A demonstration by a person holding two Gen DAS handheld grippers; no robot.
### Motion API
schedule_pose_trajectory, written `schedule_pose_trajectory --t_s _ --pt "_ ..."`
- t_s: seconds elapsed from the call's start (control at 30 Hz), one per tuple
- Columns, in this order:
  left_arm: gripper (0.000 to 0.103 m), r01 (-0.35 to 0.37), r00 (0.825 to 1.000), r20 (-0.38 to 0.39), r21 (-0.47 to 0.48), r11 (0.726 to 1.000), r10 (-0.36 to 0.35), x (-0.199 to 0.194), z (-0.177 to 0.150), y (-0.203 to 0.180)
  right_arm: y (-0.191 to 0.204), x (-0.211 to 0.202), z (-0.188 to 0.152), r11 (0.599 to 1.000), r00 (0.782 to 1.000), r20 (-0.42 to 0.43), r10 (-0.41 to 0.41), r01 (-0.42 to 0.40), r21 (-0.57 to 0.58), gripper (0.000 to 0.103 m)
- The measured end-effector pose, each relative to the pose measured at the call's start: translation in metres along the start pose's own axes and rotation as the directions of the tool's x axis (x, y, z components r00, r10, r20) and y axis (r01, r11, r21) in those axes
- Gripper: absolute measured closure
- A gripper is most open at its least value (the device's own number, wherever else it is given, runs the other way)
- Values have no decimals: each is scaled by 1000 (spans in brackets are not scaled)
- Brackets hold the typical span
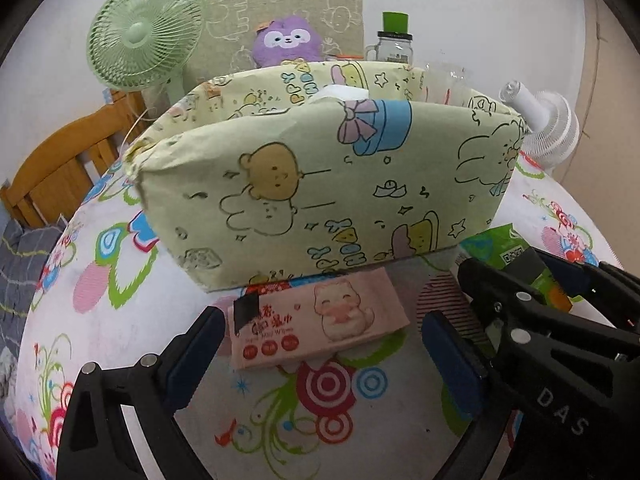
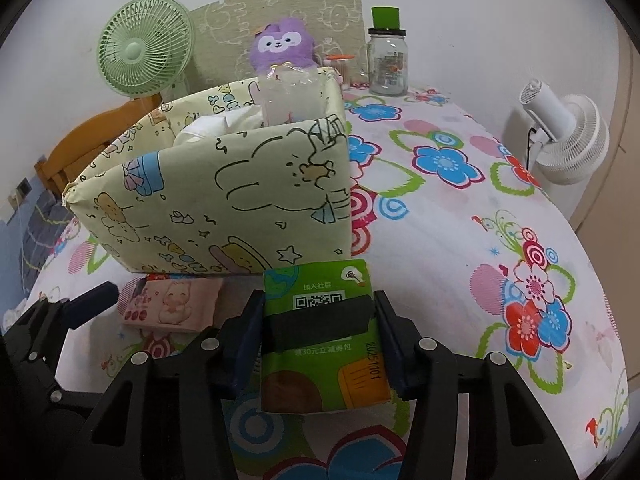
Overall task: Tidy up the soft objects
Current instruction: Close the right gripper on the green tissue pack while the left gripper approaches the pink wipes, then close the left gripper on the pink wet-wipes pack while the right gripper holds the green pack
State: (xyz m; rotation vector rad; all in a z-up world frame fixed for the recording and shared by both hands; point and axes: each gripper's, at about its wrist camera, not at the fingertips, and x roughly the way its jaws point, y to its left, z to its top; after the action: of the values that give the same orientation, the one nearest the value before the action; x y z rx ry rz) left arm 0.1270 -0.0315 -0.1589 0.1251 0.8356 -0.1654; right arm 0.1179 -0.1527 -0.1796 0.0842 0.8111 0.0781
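Note:
A pink wipes pack (image 1: 320,320) lies flat on the flowered cloth, right in front of the pale-yellow cartoon-print box (image 1: 320,184). My left gripper (image 1: 322,334) is open, one finger on each side of the pack and neither touching it. In the right wrist view, my right gripper (image 2: 318,320) is shut on a green tissue pack (image 2: 316,376), its pads pressing both long sides, just before the box's (image 2: 240,200) near right corner. Inside the box are a white soft item (image 2: 216,124) and a clear plastic bag (image 2: 288,96).
Behind the box sit a purple plush (image 2: 280,44), a green fan (image 2: 144,50) and a glass jar with a green lid (image 2: 388,60). A white fan (image 2: 568,136) stands at the table's right edge. A wooden chair (image 1: 60,168) is at the left.

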Motion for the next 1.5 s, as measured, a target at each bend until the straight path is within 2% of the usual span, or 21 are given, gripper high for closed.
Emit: schedule_pose_trajectory --t_s 0.13,0.43,1.1,1.5 --pt "4 12 1000 4 35 999 -12 4 3 -3 1 1 1 1000 1000 0 -2 2 1 48" --pt "4 53 998 -31 29 998 -52 15 5 -1 -1 5 4 1000 1000 -13 -3 3 7 48" --pt "3 109 992 -62 22 994 -108 -4 -13 -19 4 -3 -6 1000 1000 -14 2 -2 -24 48" --pt "5 94 994 -50 34 995 -92 -8 -8 -11 2 -13 -8 1000 1000 4 -1 1 -17 48"
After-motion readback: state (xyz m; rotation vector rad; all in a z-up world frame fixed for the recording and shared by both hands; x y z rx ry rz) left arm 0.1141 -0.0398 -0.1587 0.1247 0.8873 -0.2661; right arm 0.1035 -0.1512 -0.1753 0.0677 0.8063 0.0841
